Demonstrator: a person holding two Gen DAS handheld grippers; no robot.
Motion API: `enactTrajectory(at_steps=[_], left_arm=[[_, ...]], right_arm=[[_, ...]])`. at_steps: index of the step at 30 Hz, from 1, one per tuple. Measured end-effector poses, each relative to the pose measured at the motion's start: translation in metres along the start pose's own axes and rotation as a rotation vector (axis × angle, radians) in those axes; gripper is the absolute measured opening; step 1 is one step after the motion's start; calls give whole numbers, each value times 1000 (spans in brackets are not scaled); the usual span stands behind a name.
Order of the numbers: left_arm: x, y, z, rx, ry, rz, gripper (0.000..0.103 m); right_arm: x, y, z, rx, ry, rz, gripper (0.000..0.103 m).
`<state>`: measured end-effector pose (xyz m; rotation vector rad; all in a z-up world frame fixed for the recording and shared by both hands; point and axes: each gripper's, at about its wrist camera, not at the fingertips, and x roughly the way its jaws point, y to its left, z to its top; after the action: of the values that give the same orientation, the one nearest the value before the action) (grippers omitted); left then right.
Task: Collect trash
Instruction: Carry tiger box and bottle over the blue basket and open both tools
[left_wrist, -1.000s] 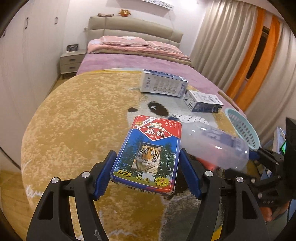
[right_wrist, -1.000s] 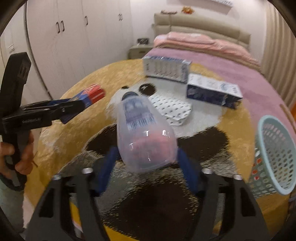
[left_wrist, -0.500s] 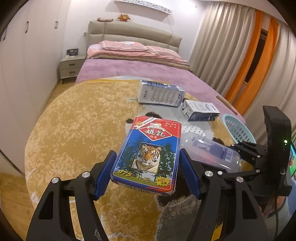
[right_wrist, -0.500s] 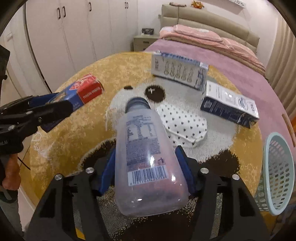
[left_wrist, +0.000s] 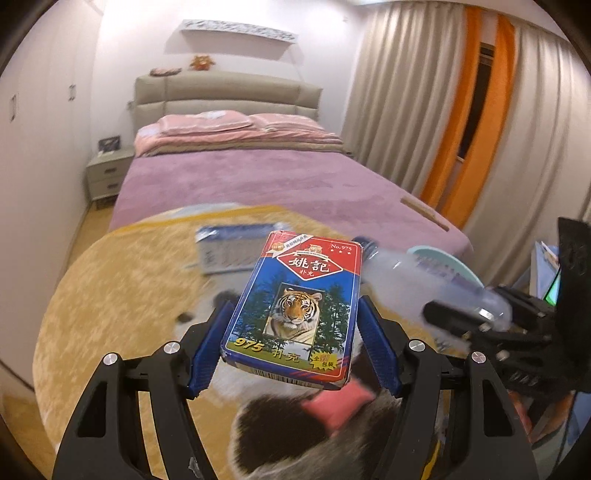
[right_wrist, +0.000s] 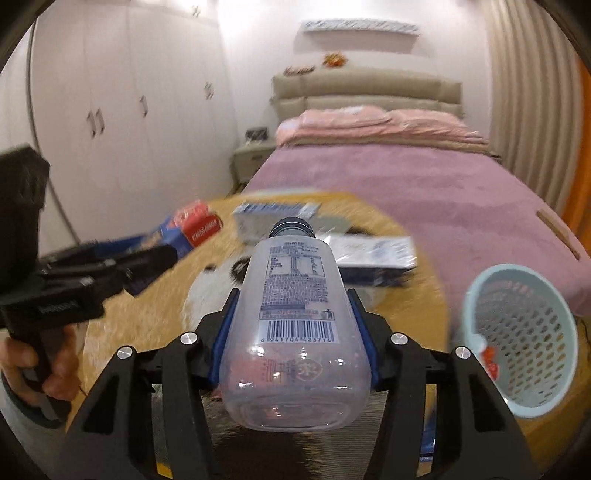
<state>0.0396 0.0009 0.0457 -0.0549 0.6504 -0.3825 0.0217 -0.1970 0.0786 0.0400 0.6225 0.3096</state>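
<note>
Here the bottle (right_wrist: 295, 325) sits clamped between the right gripper (right_wrist: 295, 354) pads.

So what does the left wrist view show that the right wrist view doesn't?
Left wrist only: the tiger picture on the card box, orange curtains.
Right wrist only: the bottle's barcode label, white wardrobe doors, inside of the teal basket, the hand gripping the left tongs.
Both: bed, rug, plastic bottle, grey-blue carton.

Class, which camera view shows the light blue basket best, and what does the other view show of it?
The right wrist view: the basket shows its rim, perforated wall and inside. In the left wrist view only a sliver of rim shows behind the blurred bottle.
</note>
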Motion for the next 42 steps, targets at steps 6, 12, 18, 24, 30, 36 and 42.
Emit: enactTrajectory(at_steps=[6,12,18,24,30,36,42], left_arm=[[34,-72,26,119,15,-80,67],[91,-150,42,192,86,-203,67],[158,-200,36,192,195,-267,67],[210,-218,15,154,287,-286,67],[217,-221,9,126,302,-295,81],[187,-211,12,114,269,-334,81],[129,-191,20,108,174,-362,81]], right_arm=[[-28,-80,-2,146,-67,-163,52],[-34,-171,-24,360,-49,-307,52],[-20,-237,-49,524,0,-377,52],[-4,-274,-75,636,54,-405,52],[19,-296,-93,705,134,-348,60],[7,-285,-97,671,105,-315,60],[-15,-249,-83,573,56,-298,60]])
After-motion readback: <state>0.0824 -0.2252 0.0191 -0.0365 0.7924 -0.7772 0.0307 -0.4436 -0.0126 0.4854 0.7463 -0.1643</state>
